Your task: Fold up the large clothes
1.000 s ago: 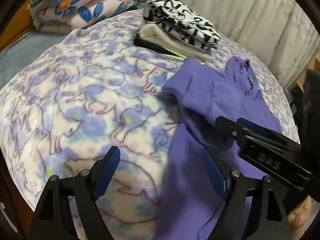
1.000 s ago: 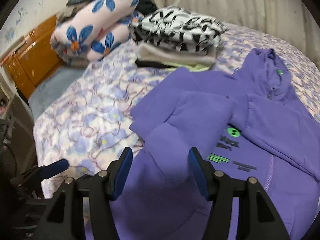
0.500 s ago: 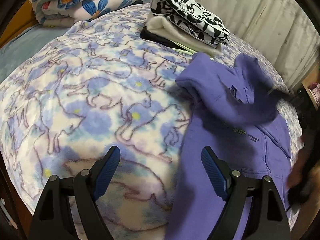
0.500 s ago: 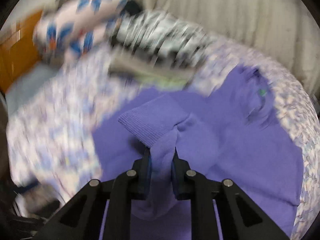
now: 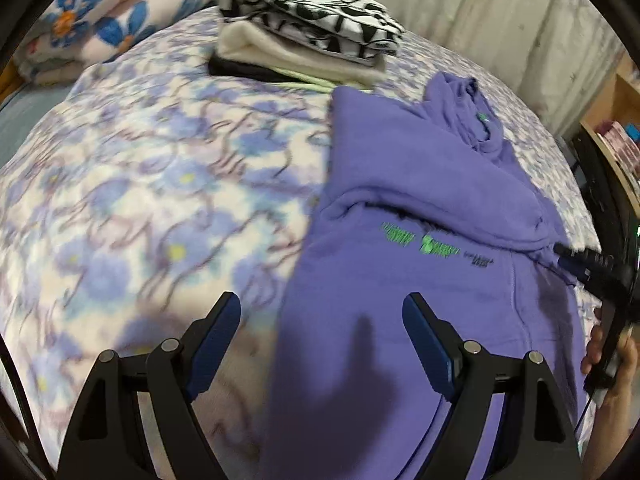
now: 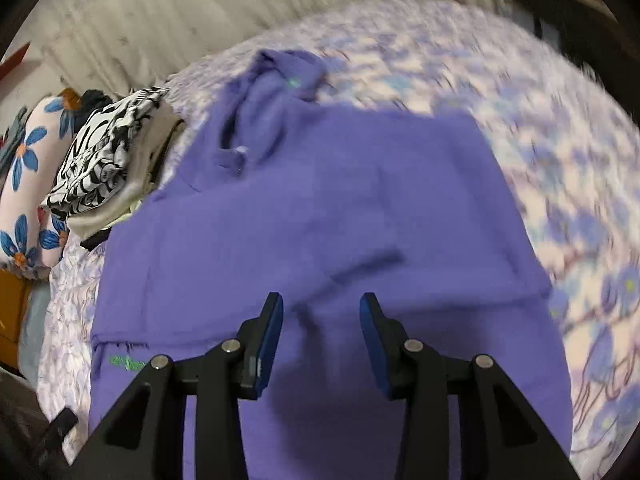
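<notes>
The purple hoodie (image 6: 320,208) lies flat on the bed (image 5: 140,200), hood toward the far edge by the curtain and hem toward the near edge, so its long axis runs away from both grippers. One sleeve is folded across the chest. The right gripper (image 6: 320,320) hovers over the body, jaws opening with nothing between them (cloth lies below, unpinched). The left gripper (image 5: 320,328) stands wide open and empty at the hoodie's left edge, nearer that side for the next fold.
</notes>
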### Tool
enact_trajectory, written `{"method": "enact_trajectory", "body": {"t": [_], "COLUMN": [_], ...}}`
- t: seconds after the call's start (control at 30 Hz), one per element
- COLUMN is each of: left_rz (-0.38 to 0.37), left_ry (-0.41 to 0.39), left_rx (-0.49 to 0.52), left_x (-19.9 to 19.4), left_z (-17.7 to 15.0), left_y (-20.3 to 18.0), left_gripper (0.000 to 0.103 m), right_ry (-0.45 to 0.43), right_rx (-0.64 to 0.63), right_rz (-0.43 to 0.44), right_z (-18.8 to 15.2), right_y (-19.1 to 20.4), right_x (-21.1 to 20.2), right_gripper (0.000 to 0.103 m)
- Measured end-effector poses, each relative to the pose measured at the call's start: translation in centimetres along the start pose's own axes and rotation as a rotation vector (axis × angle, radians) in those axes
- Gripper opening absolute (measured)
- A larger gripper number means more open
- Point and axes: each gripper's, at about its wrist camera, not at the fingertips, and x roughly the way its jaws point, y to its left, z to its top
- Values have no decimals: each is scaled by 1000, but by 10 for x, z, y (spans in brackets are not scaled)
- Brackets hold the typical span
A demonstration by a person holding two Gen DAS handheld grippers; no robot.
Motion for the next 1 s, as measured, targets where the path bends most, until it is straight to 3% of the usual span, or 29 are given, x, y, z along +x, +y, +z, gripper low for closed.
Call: {"method": "enact_trajectory", "body": {"t": [0.07,0.2,0.4,0.53,0.63,0.67,0.7,0.73,0.77,0.9,0.93,1.0], "left_rz": [-10,-22,-19,-24,-7,-9,-27,-25,-2,20,26,27], "left_ry": [10,28,116,174,173,154,139,139,119,39,29,26], "left_rx": [14,50,56,38,36,42,58,65,71,116,121,109], "left_x": [10,37,98,134,152,153,152,152,148,140,143,150], "left_z": [16,56,110,127,135,137,140,142,144,145,143,140], "left_y": [-5,-17,-30,-35,-39,-42,-46,-49,-53,-62,-62,-57], "left_gripper": [82,82,82,82,80,60,35,30,21,17,17,19], "right_ry": [-10,-31,22,51,41,38,37,34,2,-185,-198,-121], "right_rx": [17,37,27,30,-19,-48,-104,-144,-168,-196,-196,-202], "right_rz": [44,88,52,72,71,69,68,71,47,42,18,-44], "right_z": [4,29,67,82,84,84,83,82,82,83,83,82], "right_y": [-10,-13,-16,-21,-15,-11,-3,4,9,19,20,19], "right_x": [-6,-7,37,61,71,72,73,71,65,38,42,66], "right_gripper": [41,56,56,56,56,54,33,12,7,6,7,8]}}
